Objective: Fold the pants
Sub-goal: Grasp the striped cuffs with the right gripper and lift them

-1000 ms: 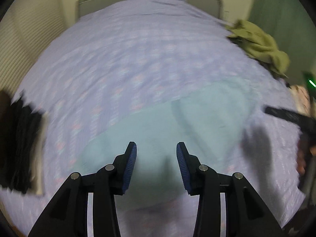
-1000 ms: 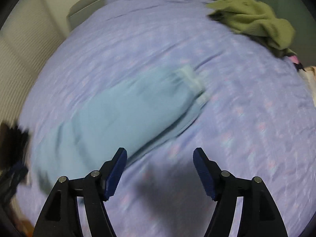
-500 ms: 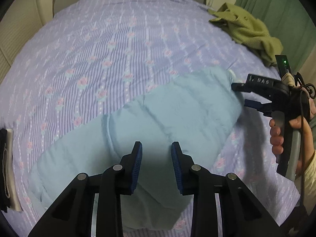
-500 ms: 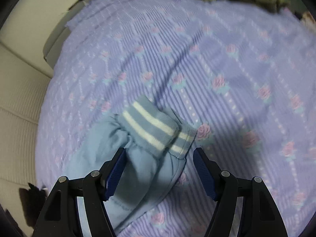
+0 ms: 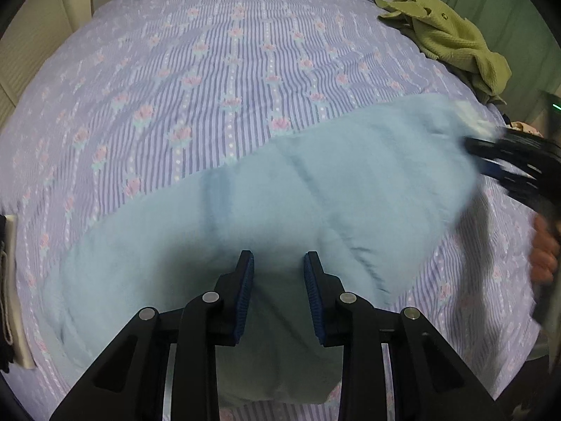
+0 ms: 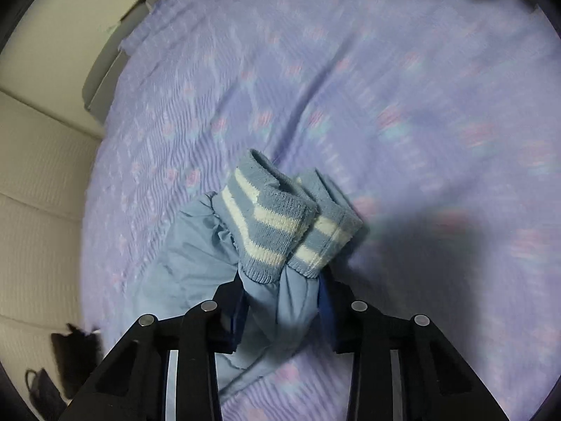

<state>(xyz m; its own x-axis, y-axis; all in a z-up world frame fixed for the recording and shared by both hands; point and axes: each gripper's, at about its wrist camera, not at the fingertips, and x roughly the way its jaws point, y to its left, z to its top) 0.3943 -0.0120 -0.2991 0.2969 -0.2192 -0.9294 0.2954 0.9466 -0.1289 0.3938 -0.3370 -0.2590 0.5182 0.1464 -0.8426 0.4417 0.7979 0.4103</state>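
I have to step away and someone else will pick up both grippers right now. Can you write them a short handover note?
Right claw: shut on the pants just below the two striped cuffs, which stick up past its fingers.
Left claw: open, hovering over the middle of the pants, gripping nothing.
The pants lie lengthwise across the bedspread, legs stacked together. An olive garment sits at the far corner.
Done: cuff end gripped.
Left: probably carry the cuffs over toward the waist end, then flatten the fold.
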